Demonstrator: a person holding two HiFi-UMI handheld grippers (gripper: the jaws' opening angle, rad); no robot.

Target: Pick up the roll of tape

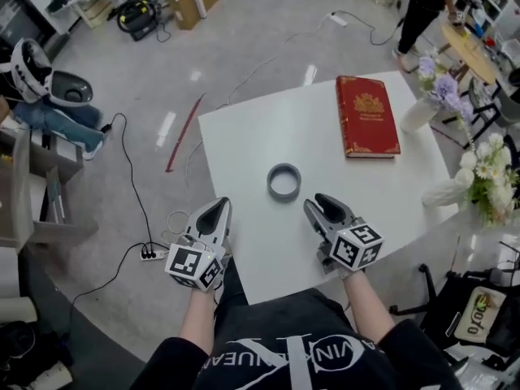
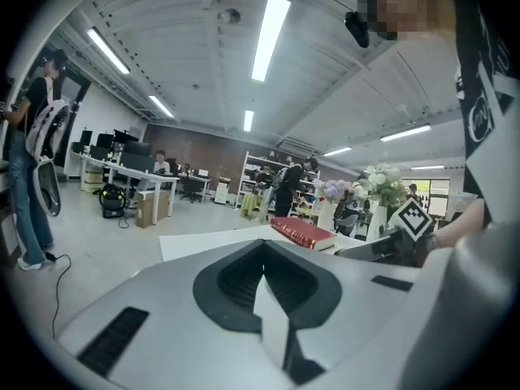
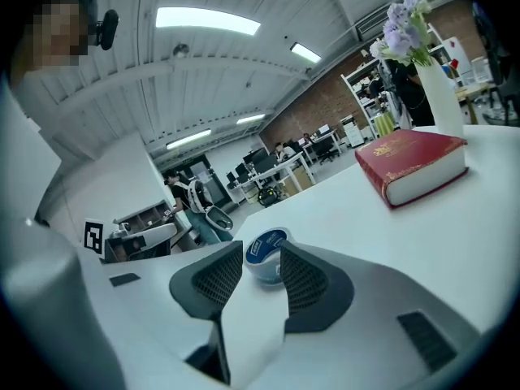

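A grey roll of tape (image 1: pixel 283 196) lies flat on the white table (image 1: pixel 260 136), near its middle. In the right gripper view the tape (image 3: pixel 268 240) shows a blue label inside its core, just beyond the jaw tips. My right gripper (image 1: pixel 318 201) (image 3: pixel 262 254) is open, a short way below and right of the roll, touching nothing. At the table's near left edge is my left gripper (image 1: pixel 219 207) (image 2: pixel 264 246), its jaws meeting at the tips with nothing in them.
A red book (image 1: pixel 367 116) (image 3: pixel 414 165) lies at the far right of the table. Two white vases of flowers (image 1: pixel 420 112) (image 1: pixel 447 192) stand along the right edge. Cables and a power strip (image 1: pixel 150 254) lie on the floor to the left.
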